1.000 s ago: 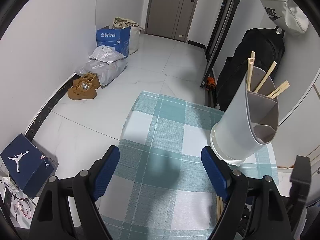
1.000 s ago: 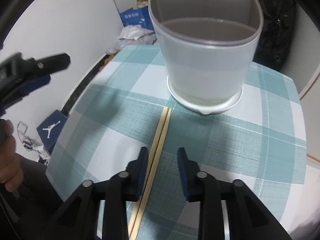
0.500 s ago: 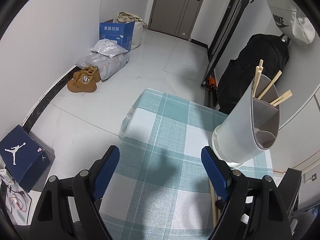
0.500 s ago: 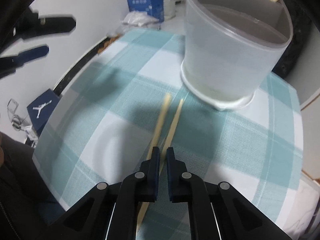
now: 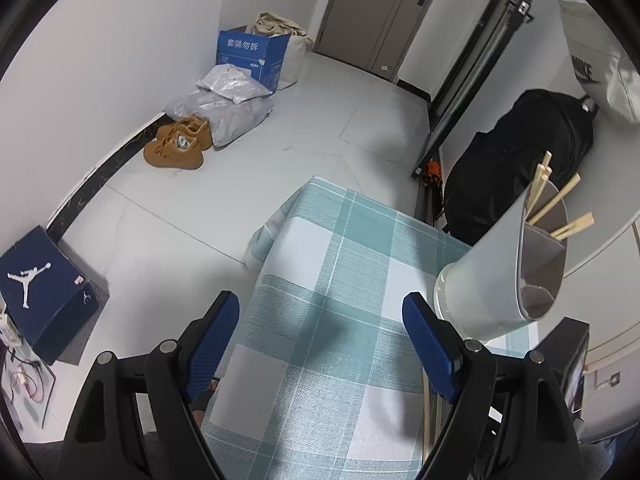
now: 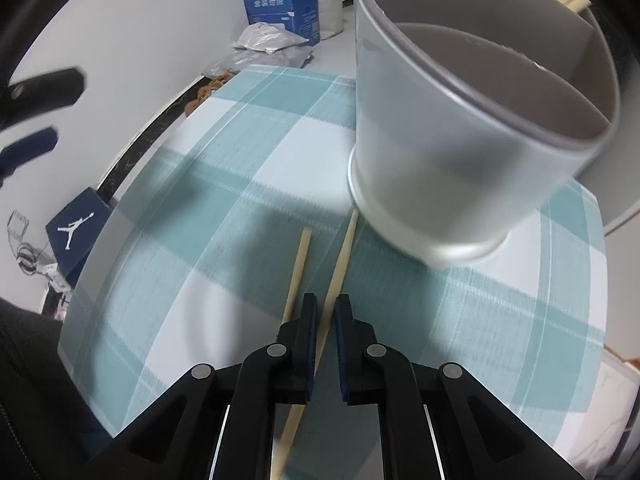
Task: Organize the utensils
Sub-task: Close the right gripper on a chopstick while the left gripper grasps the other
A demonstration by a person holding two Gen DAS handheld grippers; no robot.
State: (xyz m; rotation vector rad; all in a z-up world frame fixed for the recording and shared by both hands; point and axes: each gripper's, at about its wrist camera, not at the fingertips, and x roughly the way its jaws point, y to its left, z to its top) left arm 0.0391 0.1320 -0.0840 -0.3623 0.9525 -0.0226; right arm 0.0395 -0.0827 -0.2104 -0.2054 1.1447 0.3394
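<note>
A table (image 6: 460,320) covered in a teal-and-white checked cloth carries a tall, frosted grey plastic utensil holder (image 6: 440,152) with inner dividers, standing upright toward the far right. Two pale wooden chopsticks lie just before its base: the right chopstick (image 6: 342,256) runs between the nearly closed blue pads of the right gripper (image 6: 325,320), whose jaws have just been closing, apparently pinching it; the left chopstick (image 6: 298,268) lies just beside, outside the jaws. A good lift would likely keep the pinch firm, raise the stick level, then tip it into a free compartment without knocking the holder. The left wrist view alone shows the left gripper (image 5: 320,336) wide open and empty over the cloth, and several chopsticks (image 5: 560,208) already standing in the holder's far compartment.
</note>
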